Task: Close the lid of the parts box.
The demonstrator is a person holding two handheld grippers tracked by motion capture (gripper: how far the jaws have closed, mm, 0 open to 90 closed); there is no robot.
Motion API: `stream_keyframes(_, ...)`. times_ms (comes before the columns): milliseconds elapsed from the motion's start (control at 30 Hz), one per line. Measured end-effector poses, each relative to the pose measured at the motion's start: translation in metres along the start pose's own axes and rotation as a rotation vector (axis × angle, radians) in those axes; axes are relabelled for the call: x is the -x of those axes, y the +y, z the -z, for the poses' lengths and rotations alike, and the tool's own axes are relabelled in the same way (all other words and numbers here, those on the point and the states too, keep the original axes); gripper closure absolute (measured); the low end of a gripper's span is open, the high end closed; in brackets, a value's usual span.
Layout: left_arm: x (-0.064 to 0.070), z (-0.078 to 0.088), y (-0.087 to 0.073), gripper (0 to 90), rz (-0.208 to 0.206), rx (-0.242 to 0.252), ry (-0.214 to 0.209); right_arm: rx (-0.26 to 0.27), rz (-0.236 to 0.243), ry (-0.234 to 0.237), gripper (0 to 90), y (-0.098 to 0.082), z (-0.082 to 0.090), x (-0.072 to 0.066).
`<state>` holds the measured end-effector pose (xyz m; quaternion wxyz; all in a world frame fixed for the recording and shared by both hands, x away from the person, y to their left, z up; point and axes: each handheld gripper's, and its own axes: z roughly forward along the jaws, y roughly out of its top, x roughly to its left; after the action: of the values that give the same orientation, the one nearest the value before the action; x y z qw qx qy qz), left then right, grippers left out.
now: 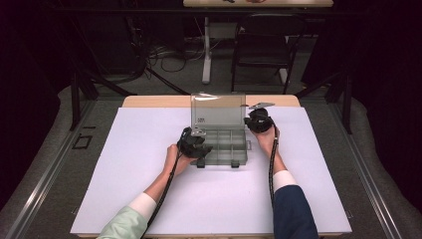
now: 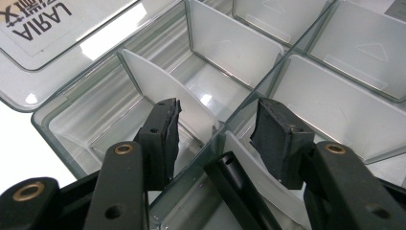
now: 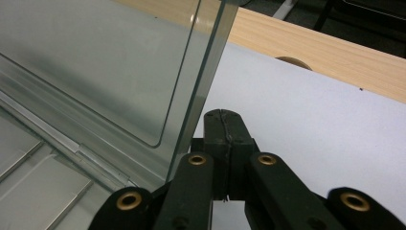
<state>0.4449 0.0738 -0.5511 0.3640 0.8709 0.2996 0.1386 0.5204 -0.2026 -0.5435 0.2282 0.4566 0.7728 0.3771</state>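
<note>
Left gripper (image 2: 215, 129): jaws apart over a box (image 1: 225, 149) divider (image 2: 163, 91); close squarely. Right gripper (image 3: 225, 125): jaws together beside lid (image 3: 119, 72); steady.

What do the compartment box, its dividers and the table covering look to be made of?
Compartment box: apparently clear, smoky-tinted hard plastic, glossy with glare. Dividers: seemingly thin, matte, milky-white plastic. Table covering: a matte white sheet, paper or board, over a wood-look tabletop.

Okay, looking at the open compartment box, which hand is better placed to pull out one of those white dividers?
Left, probably. The left gripper hangs with open jaws over the box's compartments, a white divider just ahead of them. The right gripper is shut, beside the edge of the upright lid.
</note>
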Motion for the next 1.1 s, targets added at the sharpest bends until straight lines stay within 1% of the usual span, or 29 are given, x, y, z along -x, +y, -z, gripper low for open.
stream_keyframes(200,0.000,0.000,0.000,50.5,0.002,0.000,0.000,0.020,0.000,-0.004,90.0,0.000,0.002,0.000)
stream_keyframes(633,0.000,0.000,0.000,50.3,0.006,-0.001,0.001,0.061,0.026,-0.012,90.0,0.003,0.010,-0.002)
stream_keyframes(733,0.000,0.000,0.000,50.2,0.007,-0.002,0.001,0.070,0.026,-0.015,90.0,0.003,0.011,-0.003)
stream_keyframes(867,0.000,0.000,0.000,50.2,0.007,-0.002,0.002,0.080,0.028,-0.012,90.0,0.003,0.013,-0.004)
stream_keyframes(1100,0.000,0.000,0.000,50.0,0.011,-0.001,-0.001,0.105,0.045,-0.009,90.0,0.003,0.017,-0.004)
